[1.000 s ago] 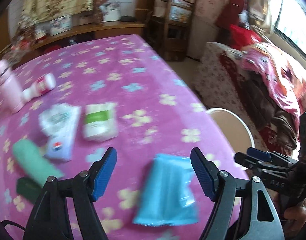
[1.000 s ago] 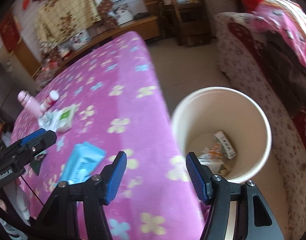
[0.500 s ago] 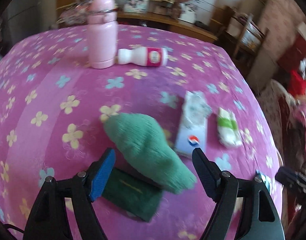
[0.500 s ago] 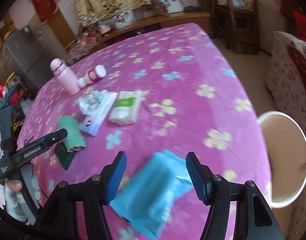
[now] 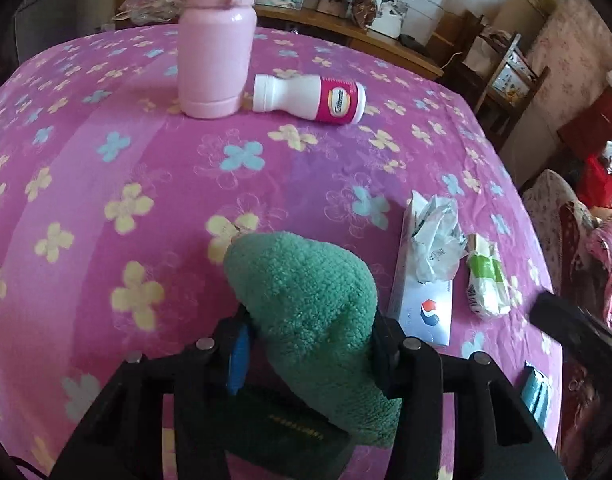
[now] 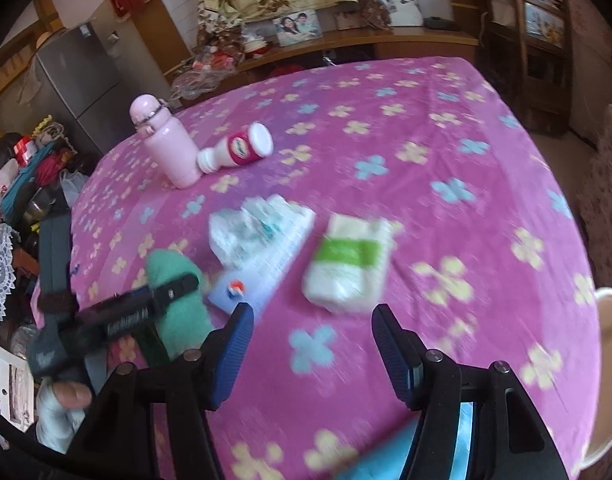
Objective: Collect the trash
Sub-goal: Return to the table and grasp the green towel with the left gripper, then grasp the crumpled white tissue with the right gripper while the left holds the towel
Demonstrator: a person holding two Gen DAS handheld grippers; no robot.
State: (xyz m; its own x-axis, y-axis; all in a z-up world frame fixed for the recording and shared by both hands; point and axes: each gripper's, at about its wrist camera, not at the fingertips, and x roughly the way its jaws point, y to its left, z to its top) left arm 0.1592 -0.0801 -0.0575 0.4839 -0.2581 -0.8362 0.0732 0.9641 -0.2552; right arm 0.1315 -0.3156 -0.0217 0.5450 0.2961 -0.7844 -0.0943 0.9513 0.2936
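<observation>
In the left wrist view, the left gripper [image 5: 306, 344] is seen closing its jaws around a green fuzzy cloth [image 5: 306, 308], which lies between them at 6 o'clock on the pink flowered tablecloth [image 5: 126, 160]. The pads appear to be touching the pile on both sides, though the right pad is hidden behind the cloth. The cloth is judged soft, light and easily squashed; it is best taken across its thick middle, where it bunches. A dark green flat object [image 5: 290, 428] lies under it. A tissue pack [image 5: 426, 280] and a white-and-green packet [image 5: 486, 284] lie at 3 o'clock.

In the right wrist view, blurred, the right gripper [image 6: 310, 348] is held unclenched and empty over the tablecloth, the packet [image 6: 348, 264] at 12 o'clock. A white bin rim [image 6: 610, 300] shows at 3 o'clock.
</observation>
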